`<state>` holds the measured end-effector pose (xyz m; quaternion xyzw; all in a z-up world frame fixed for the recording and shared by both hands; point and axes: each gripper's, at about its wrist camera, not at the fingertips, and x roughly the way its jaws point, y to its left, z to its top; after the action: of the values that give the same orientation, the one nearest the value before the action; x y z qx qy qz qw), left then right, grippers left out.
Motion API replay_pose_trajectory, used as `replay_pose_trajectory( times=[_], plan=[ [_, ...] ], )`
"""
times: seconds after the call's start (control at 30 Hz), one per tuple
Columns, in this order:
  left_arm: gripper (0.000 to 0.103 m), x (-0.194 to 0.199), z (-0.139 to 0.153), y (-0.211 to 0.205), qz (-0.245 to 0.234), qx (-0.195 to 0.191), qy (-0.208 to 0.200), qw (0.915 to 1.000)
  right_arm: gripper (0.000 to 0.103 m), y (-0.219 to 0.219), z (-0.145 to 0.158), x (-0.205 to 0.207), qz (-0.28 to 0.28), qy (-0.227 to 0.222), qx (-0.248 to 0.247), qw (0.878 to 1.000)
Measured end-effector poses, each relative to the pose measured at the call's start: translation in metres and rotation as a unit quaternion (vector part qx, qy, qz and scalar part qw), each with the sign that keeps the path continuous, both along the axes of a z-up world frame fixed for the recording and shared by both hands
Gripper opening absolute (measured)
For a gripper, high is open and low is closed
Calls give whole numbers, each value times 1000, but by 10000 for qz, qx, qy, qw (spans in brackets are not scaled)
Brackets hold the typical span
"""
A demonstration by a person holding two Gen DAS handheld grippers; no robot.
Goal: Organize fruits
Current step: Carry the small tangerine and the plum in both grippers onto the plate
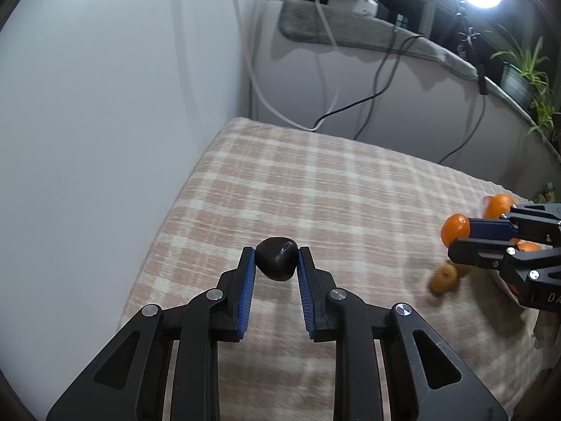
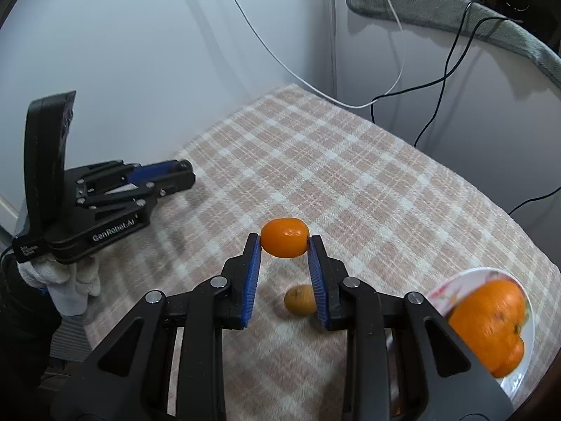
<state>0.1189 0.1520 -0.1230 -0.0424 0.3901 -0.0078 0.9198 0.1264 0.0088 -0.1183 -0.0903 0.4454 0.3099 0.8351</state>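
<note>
The left gripper [image 1: 277, 258] pinches a small dark fruit [image 1: 277, 259] at its fingertips, centre of the left wrist view, clear of the checked cloth [image 1: 315, 182]. The right gripper [image 2: 284, 244] pinches a small orange fruit [image 2: 284, 238] at mid-frame, above a yellowish fruit [image 2: 299, 300] lying on the cloth. Both grips sit at the tips, so carry each level and unhurried; the orange one likely belongs with the oranges on the plate [image 2: 455, 282], lower right.

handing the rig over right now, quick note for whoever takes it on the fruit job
Left gripper: jaws shut on a dark fruit, held above the checked cloth.
Right gripper: jaws shut on a small orange fruit, also clear of the cloth.
Plate at the right edge already holds large oranges.
A brownish fruit lies loose on the cloth.
Left: place both held fruits, then collect the brownish one.
</note>
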Motion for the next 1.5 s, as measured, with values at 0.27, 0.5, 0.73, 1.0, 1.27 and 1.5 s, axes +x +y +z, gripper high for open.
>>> replay_pose_trajectory(
  times=[0.27,0.5,0.73,1.0,1.27,1.5],
  plan=[
    [22,-18,19,-31,-280,-77,-199,9994,29,-36,25,-27,-86,-272,274,9992],
    [22,-25,29,-66,-596,-196,-300,9976,29,-85,44,-45,-361,-448,462,9973],
    [22,-29,35,-99,-915,-384,-343,9945,29,-138,53,-58,-768,-537,594,9938],
    [22,-30,36,-136,-1274,-532,-320,9899,28,-182,50,-65,-1133,-522,642,9901],
    [22,-33,27,-165,-1557,-528,-192,9862,29,-212,38,-71,-1422,-399,710,9865],
    [22,-31,24,-181,-1700,-504,-115,9841,29,-227,24,-75,-1545,-242,707,9852]
  ],
)
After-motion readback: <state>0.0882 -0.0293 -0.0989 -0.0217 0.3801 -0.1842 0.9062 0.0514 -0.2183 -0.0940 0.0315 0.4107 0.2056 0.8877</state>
